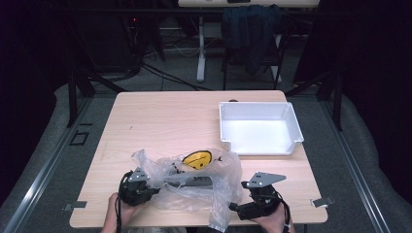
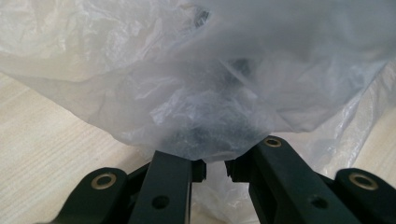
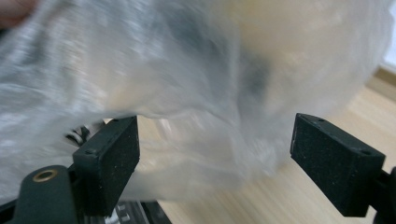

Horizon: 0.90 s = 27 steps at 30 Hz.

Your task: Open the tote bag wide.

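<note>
A crumpled clear plastic bag [image 1: 221,187] lies at the front middle of the wooden table [image 1: 165,116]. Inside it I see a round yellow item [image 1: 197,159] and a long grey item [image 1: 192,181]. My left gripper [image 1: 153,190] is at the bag's left edge. In the left gripper view, that gripper [image 2: 215,169] has its jaws nearly together with the bag's film [image 2: 201,107] pinched between them. My right gripper [image 1: 234,208] sits at the bag's lower right corner. The right gripper view shows this gripper [image 3: 215,149] wide open, with the blurred bag [image 3: 187,84] bulging between and beyond the jaws.
An empty white plastic bin [image 1: 257,104] stands at the back right of the table, beyond the bag. Bare wood stretches across the back left. Metal clips [image 1: 322,201] stick out at the table's front corners. Chairs and cables stand on the floor behind.
</note>
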Motion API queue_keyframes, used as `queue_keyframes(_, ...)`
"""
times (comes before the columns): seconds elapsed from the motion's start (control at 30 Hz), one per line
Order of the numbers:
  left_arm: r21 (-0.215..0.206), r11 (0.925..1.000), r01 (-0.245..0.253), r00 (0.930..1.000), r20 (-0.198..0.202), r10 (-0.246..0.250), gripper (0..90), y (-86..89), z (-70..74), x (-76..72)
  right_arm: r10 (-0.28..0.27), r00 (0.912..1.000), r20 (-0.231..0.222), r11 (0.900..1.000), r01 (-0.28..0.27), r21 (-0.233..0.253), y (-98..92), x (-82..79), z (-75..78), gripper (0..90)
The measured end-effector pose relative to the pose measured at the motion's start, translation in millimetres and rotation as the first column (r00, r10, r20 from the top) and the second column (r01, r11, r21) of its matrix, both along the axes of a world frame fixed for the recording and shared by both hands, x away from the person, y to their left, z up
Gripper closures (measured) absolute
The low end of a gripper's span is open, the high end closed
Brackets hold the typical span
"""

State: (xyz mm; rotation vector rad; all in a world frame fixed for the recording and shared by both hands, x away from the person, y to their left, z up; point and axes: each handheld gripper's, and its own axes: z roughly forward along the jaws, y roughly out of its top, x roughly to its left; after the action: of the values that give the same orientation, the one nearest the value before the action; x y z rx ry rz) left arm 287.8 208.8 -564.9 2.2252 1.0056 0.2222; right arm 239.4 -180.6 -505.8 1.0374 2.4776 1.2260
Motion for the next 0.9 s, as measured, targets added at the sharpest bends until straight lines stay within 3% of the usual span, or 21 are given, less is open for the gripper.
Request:
queue_keyframes(0.03, -0.001, 1.0000, 0.002, 1.0000, 0.001, -0.002, 81.2, -0.7, -0.2, 1.2, -0.019, 0.9998, 0.012, 1.000, 0.019, -0.016, 3.0, 1.2, -0.7, 30.5)
queue_keyframes(0.1, -0.004, 1.0000, 0.002, 1.0000, 0.004, -0.002, 80.7, -1.1, -0.6, 2.5, -0.080, 0.9957, 0.047, 0.995, 0.082, -0.055, 9.9, 8.3, -7.6, 56.2)
queue_keyframes(0.17, -0.013, 0.9999, -0.004, 1.0000, 0.005, 0.004, 79.9, -0.4, -0.8, 3.0, -0.134, 0.9898, 0.050, 0.987, 0.137, -0.083, 12.9, 18.7, -16.3, 77.4)
queue_keyframes(0.23, -0.011, 0.9999, -0.002, 0.9999, 0.012, 0.003, 79.8, 2.0, 0.0, 3.5, -0.174, 0.9841, 0.035, 0.982, 0.176, -0.067, 11.2, 27.6, -23.9, 87.1)
queue_keyframes(0.37, -0.007, 1.0000, -0.004, 1.0000, 0.000, 0.004, 83.1, 4.7, -0.9, 5.9, -0.228, 0.9736, -0.005, 0.970, 0.227, -0.084, 5.4, 39.8, -37.1, 89.7)
queue_keyframes(0.6, 0.021, 0.9997, -0.011, 0.9999, -0.006, 0.011, 85.6, 6.4, -2.3, 7.9, -0.284, 0.9559, -0.075, 0.941, 0.263, -0.211, 2.2, 50.9, -59.6, 90.0)
queue_keyframes(0.67, 0.020, 0.9996, -0.019, 0.9998, 0.002, 0.019, 82.9, 7.1, -2.7, 7.9, -0.275, 0.9586, -0.076, 0.945, 0.255, -0.204, 2.5, 49.9, -59.2, 89.9)
queue_keyframes(0.7, 0.008, 0.9998, -0.019, 0.9998, -0.009, 0.019, 77.5, 10.8, -0.4, 8.0, -0.271, 0.9599, -0.073, 0.946, 0.251, -0.205, 3.4, 49.2, -58.6, 89.9)
queue_keyframes(0.8, -0.006, 0.9997, -0.025, 0.9995, -0.022, 0.024, 49.0, 15.8, 6.2, 6.0, -0.254, 0.9646, -0.072, 0.951, 0.235, -0.199, 5.2, 46.4, -56.0, 89.8)
queue_keyframes(0.83, -0.029, 0.9986, -0.045, 0.9988, -0.019, 0.044, 42.3, 21.0, 13.8, 0.9, -0.254, 0.9648, -0.068, 0.952, 0.237, -0.193, 5.4, 45.5, -55.4, 89.8)
queue_keyframes(0.9, -0.049, 0.9980, -0.040, 0.9990, -0.021, 0.039, 34.3, 27.6, 22.6, -4.2, -0.250, 0.9662, -0.062, 0.954, 0.235, -0.189, 5.1, 44.1, -53.8, 89.8)
